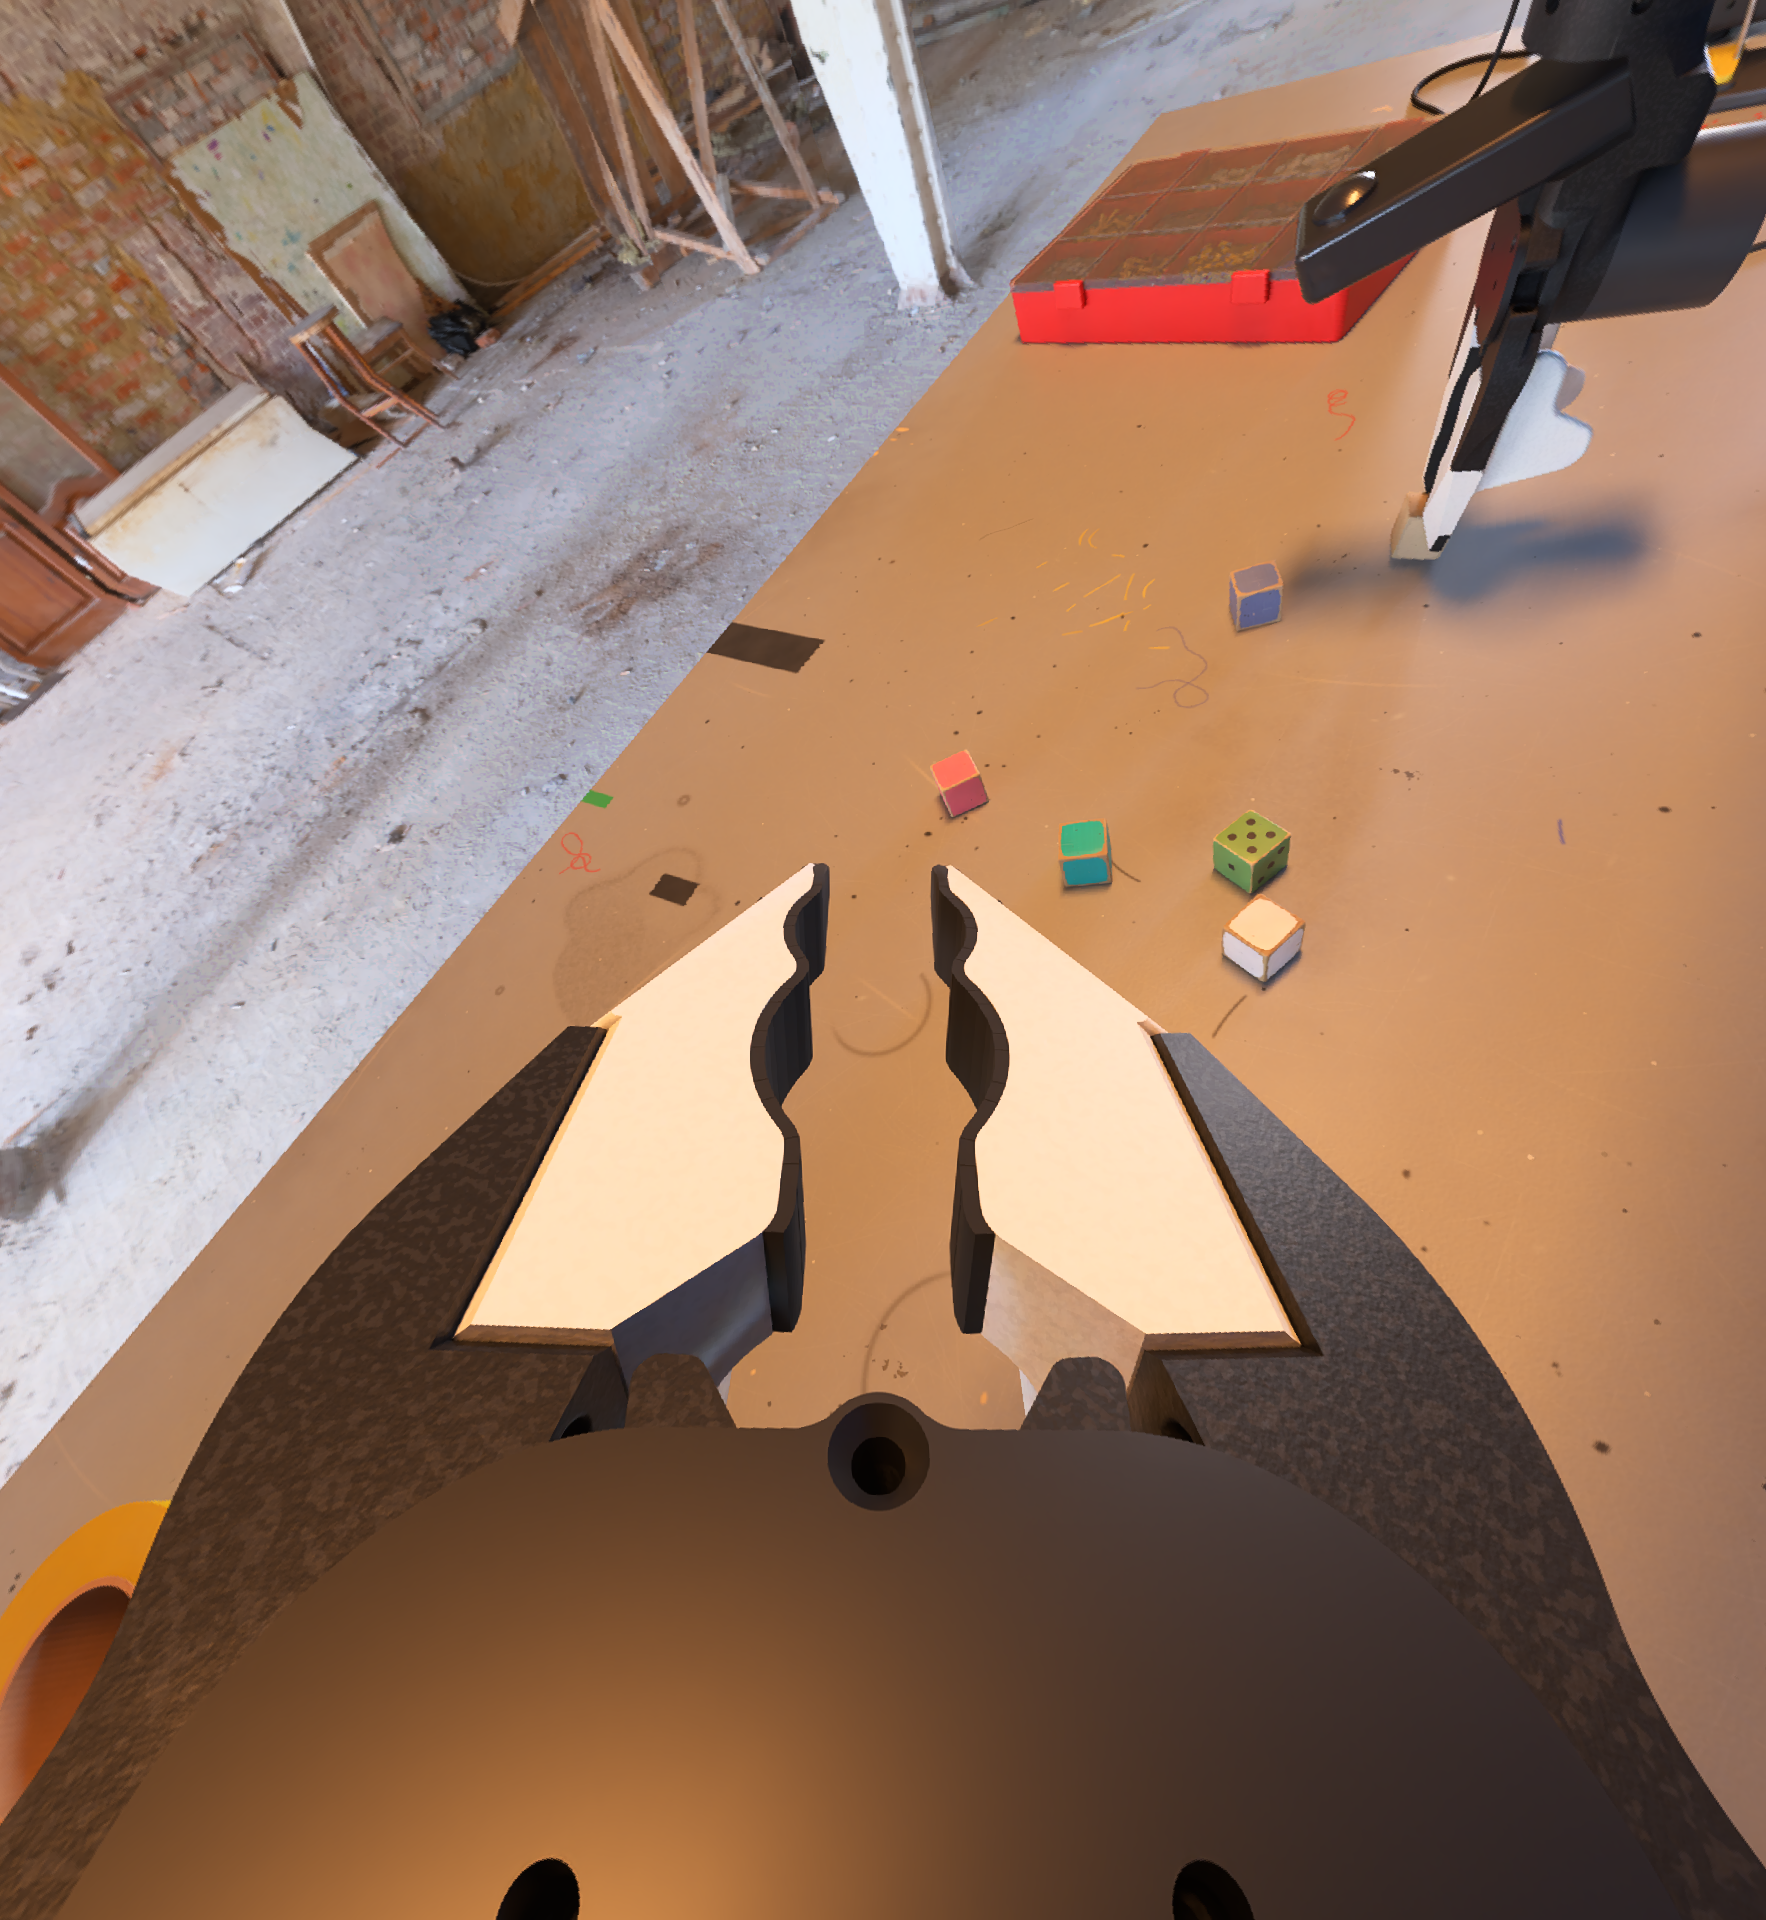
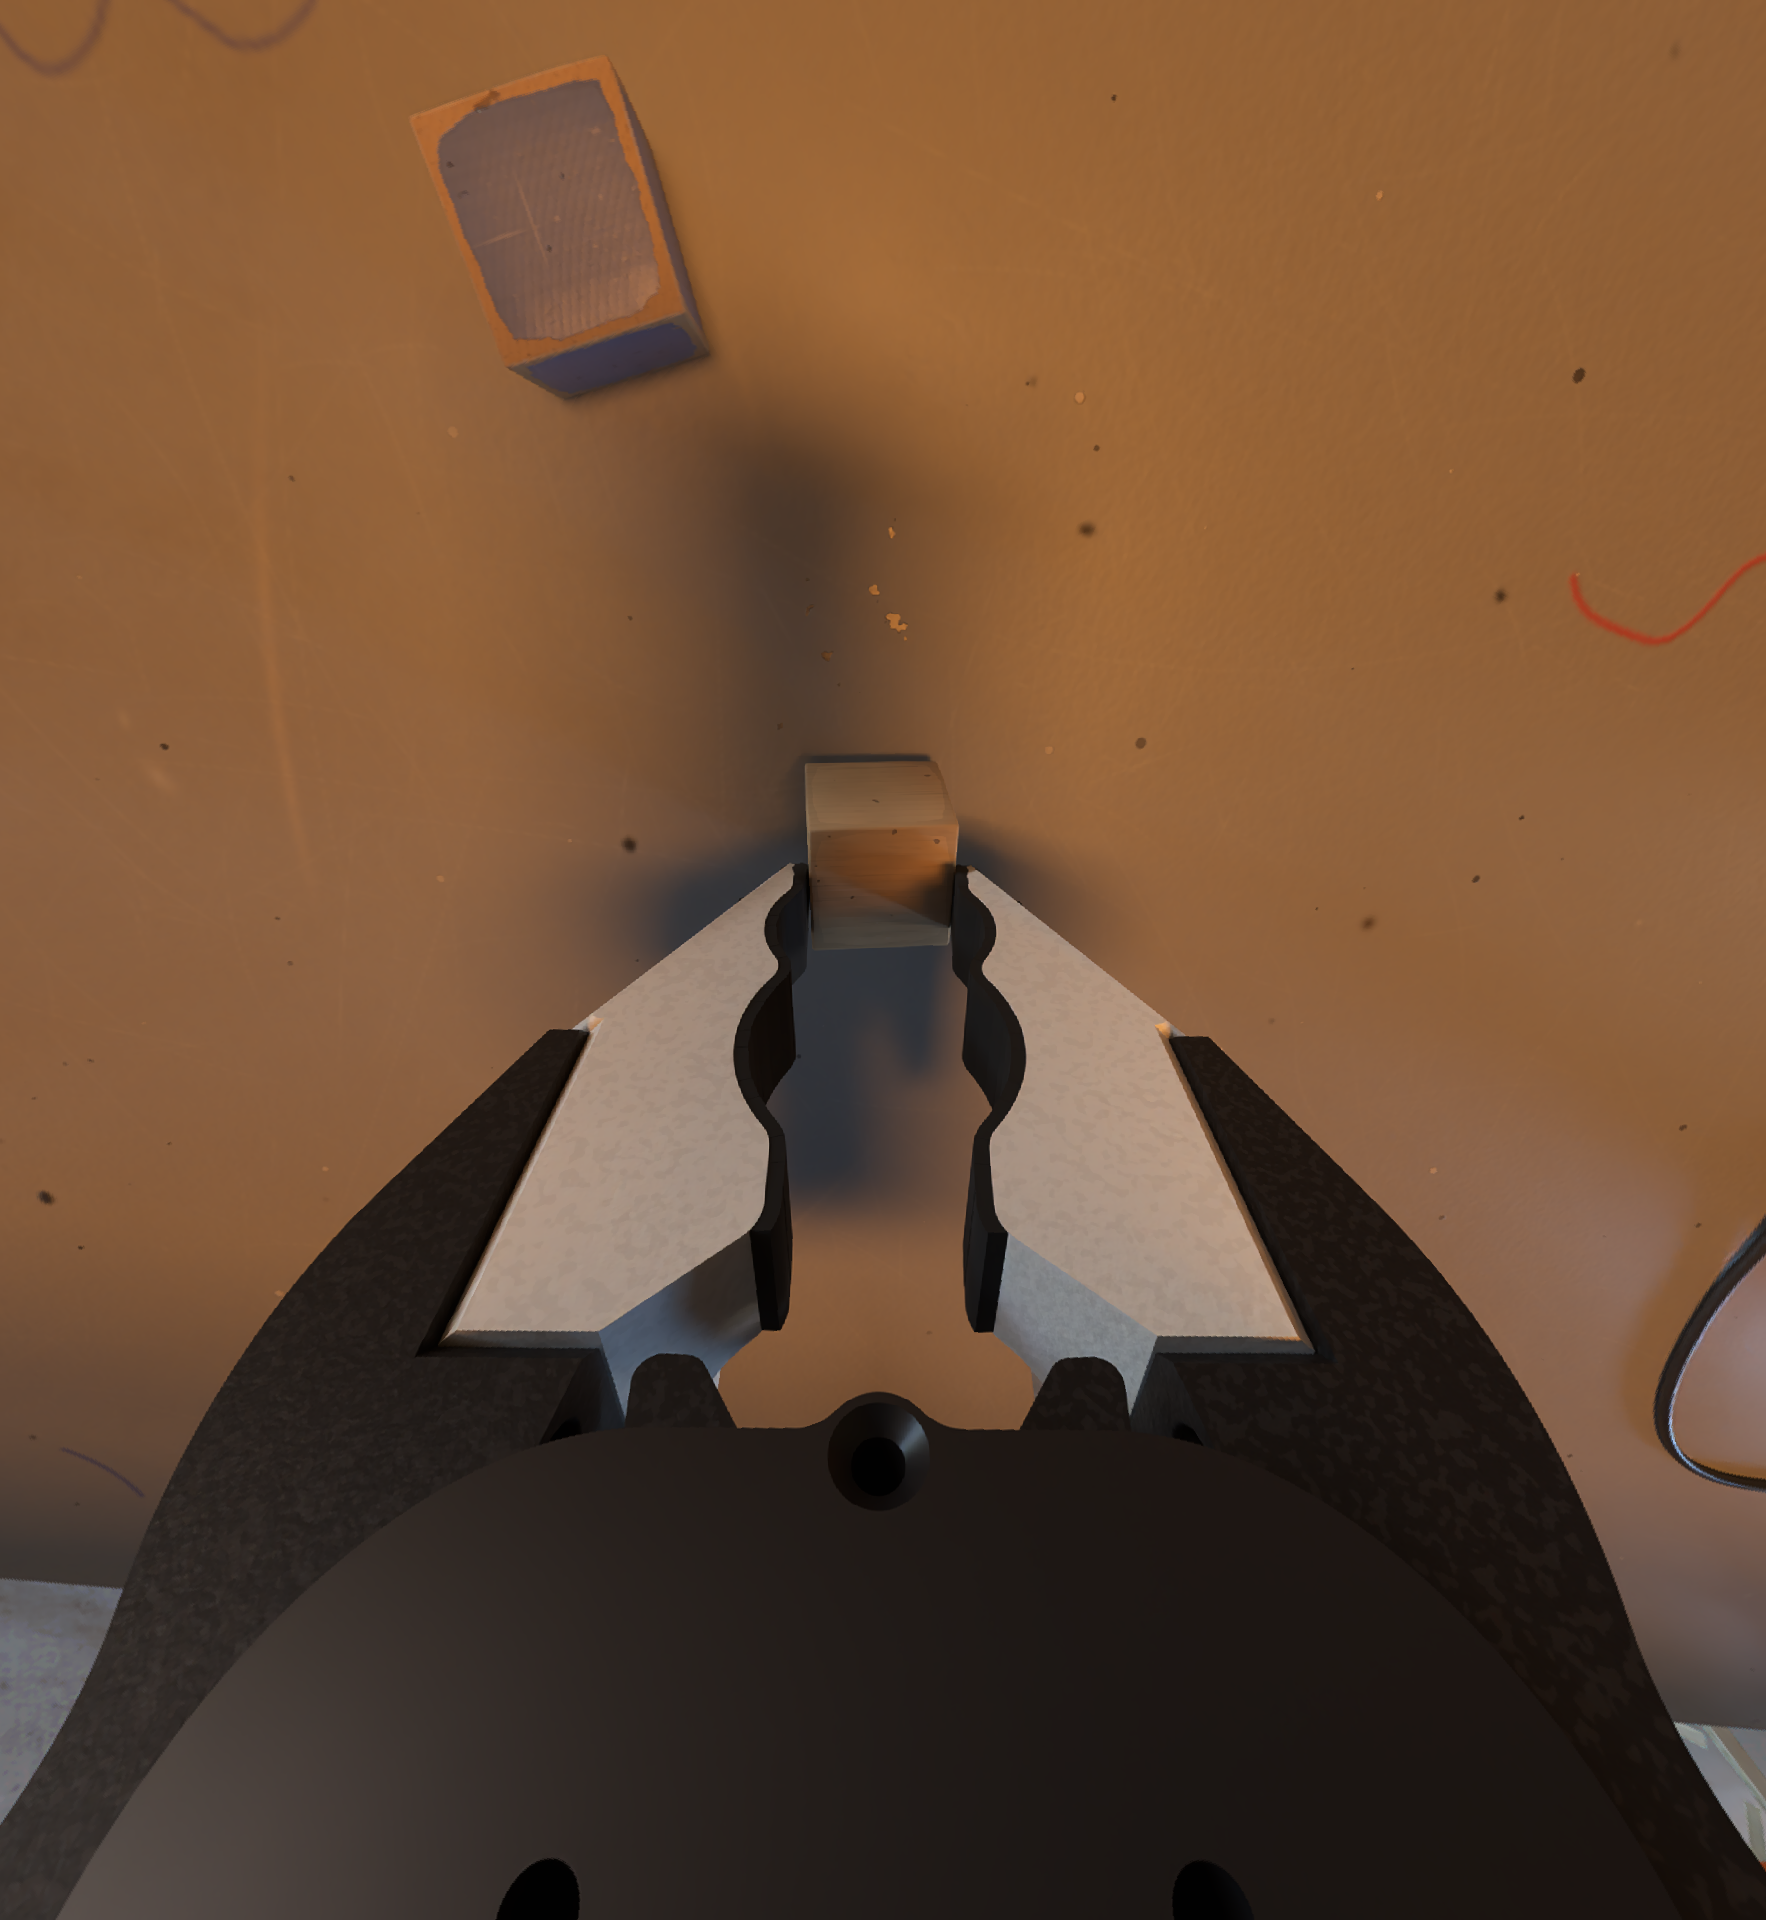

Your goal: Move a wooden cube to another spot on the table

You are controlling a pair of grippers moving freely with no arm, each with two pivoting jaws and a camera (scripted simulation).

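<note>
My right gripper (image 2: 879, 883) is shut on a plain pale wooden cube (image 2: 879, 821), pinched between its fingertips just over the brown table (image 2: 1274, 520). I cannot tell whether the cube touches the table. In the left wrist view that gripper (image 1: 1435, 520) points down at the far right with the cube (image 1: 1409, 535) at its tip. My left gripper (image 1: 879, 878) is open and empty, held above the table near its left edge.
A blue cube (image 1: 1255, 595) (image 2: 557, 223) lies close to the held cube. Red (image 1: 959, 781), teal (image 1: 1084, 852), green dotted (image 1: 1251, 850) and white (image 1: 1262, 937) cubes lie ahead of my left gripper. A red compartment box (image 1: 1170, 312) stands far back. An orange tape roll (image 1: 27, 1683) and a cable (image 2: 1710, 1351) lie nearby.
</note>
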